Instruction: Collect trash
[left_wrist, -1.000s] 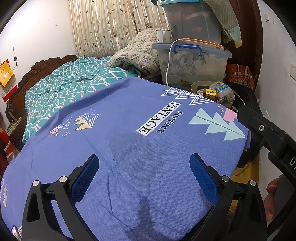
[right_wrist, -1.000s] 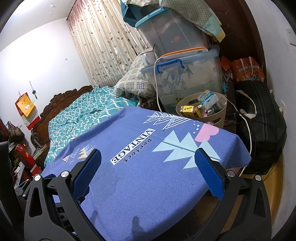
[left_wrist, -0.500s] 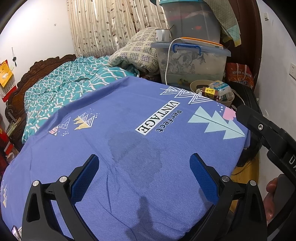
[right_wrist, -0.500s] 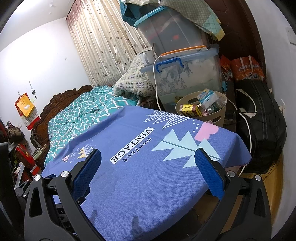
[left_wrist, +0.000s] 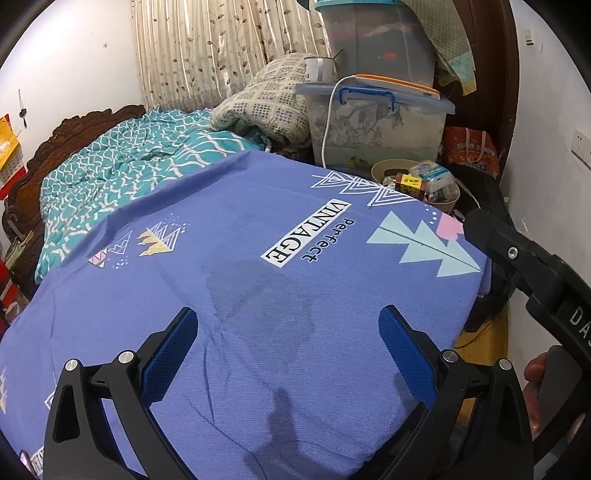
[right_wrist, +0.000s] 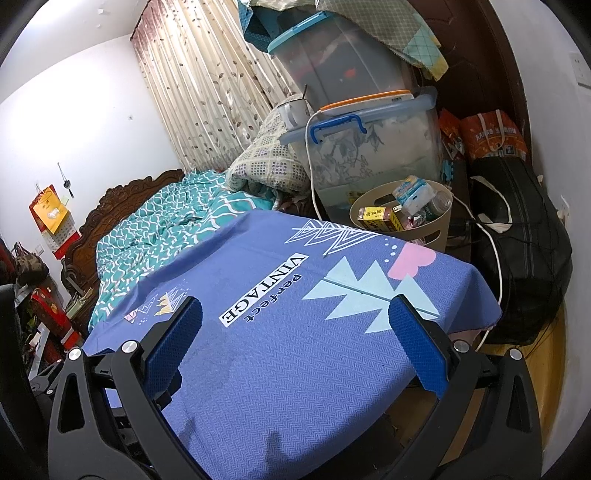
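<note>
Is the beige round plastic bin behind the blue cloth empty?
No, the beige round plastic bin already holds a yellow carton, a tissue pack and other trash.

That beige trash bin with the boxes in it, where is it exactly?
The beige trash bin stands past the far right corner of the blue cloth, before the clear storage box, left of the black bag.
</note>
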